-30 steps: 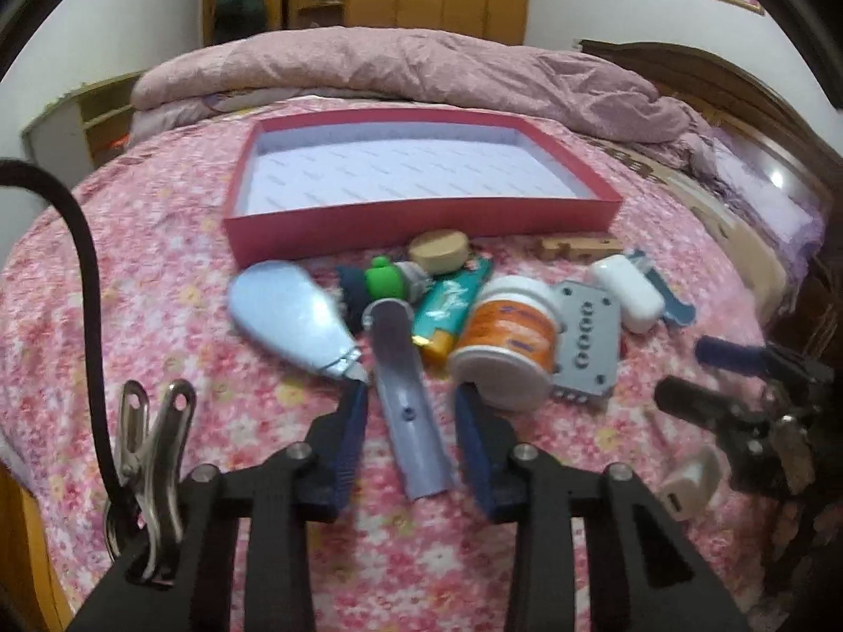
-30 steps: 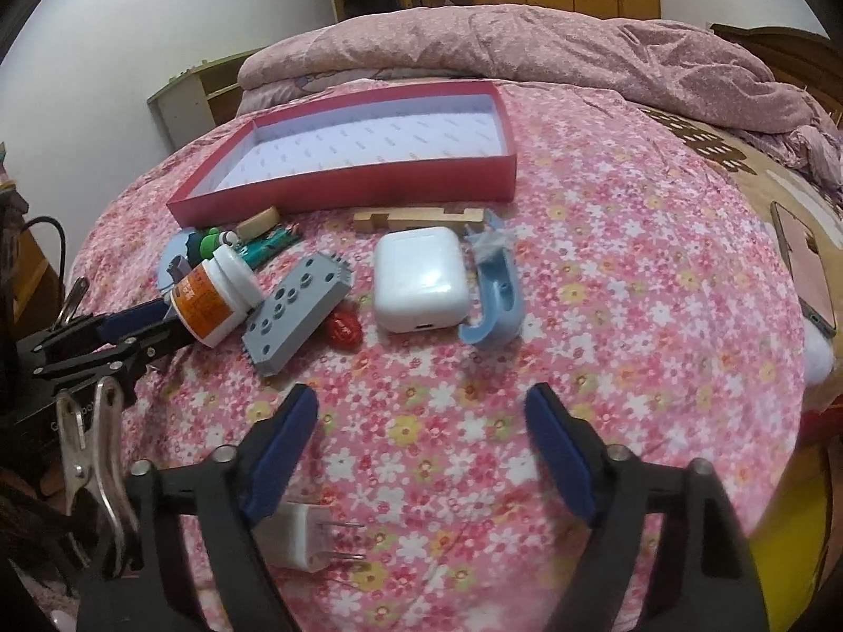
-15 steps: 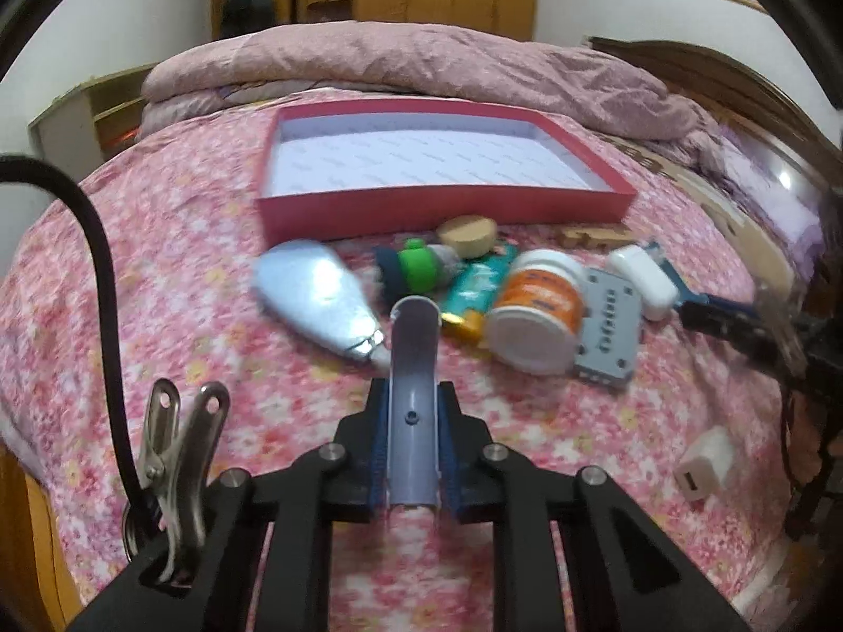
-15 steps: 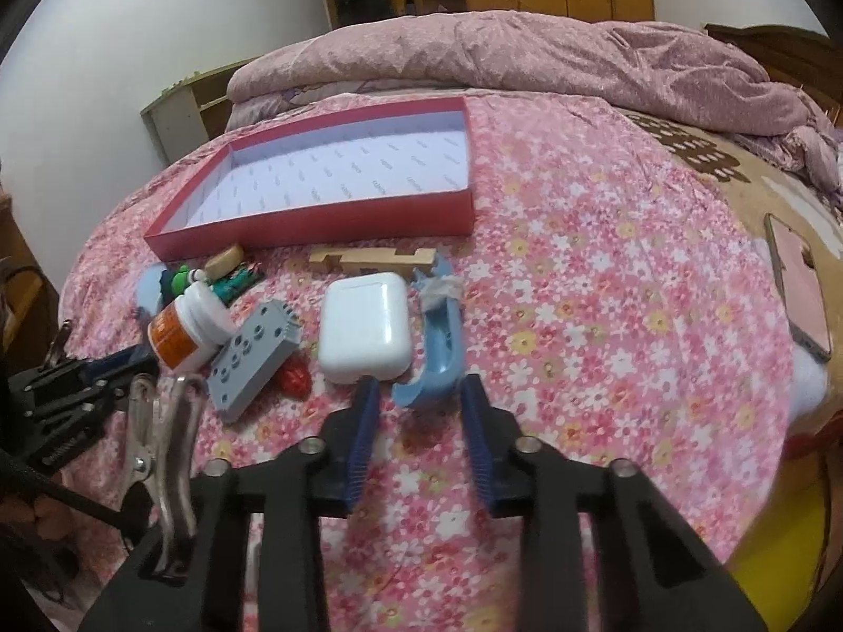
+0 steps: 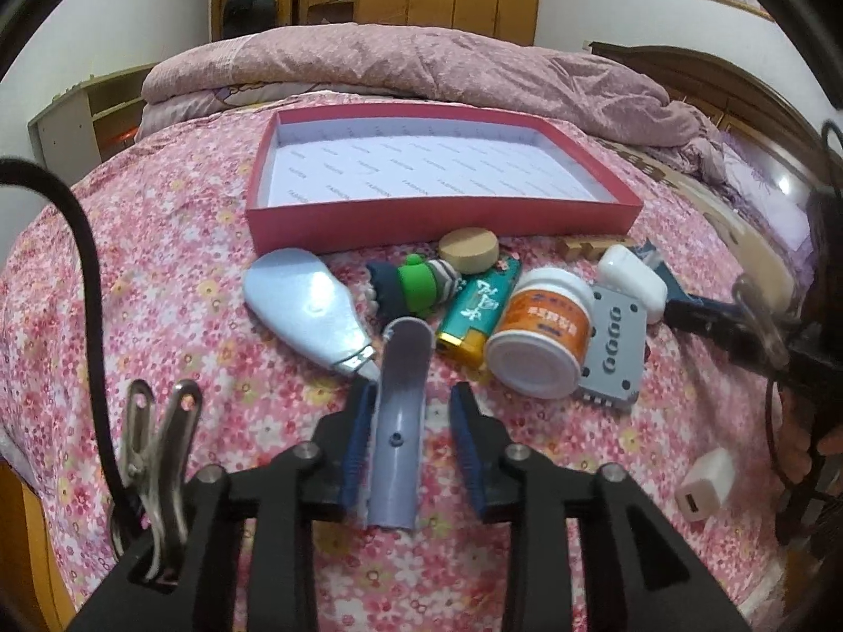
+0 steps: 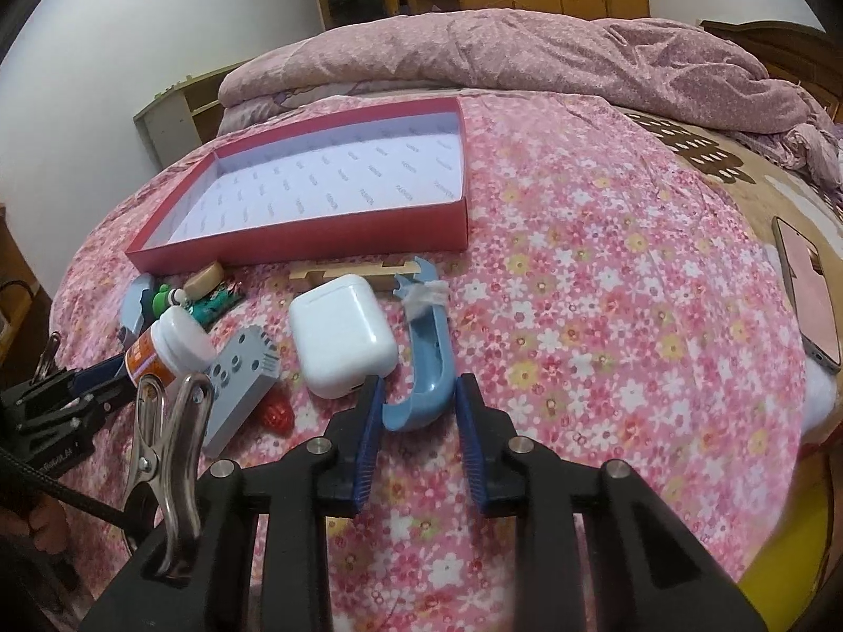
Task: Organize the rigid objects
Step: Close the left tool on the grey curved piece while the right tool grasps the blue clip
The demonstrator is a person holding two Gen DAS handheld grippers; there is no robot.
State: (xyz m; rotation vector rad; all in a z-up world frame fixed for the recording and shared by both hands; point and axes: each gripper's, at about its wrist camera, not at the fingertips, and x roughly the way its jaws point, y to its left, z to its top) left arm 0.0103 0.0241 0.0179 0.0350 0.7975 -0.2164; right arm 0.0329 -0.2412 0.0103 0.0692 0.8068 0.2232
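Observation:
A grey-blue half-pipe piece lies on the flowered bedspread between the jaws of my left gripper. Those jaws are opening; a gap shows on the piece's right side. In the right wrist view my right gripper is shut on the near end of a curved blue piece, next to a white earbud case. The red tray with its white printed lining stands behind the row of objects and holds nothing.
Before the tray lie a pale blue flat tool, a green toy, a wooden disc, a green lighter, an orange-labelled jar and a grey holed block. A white charger and a phone lie to the right.
My left gripper shut on the half-pipe piece, then its jaws parted again. My right gripper went from wide open to shut around the end of the curved blue piece.

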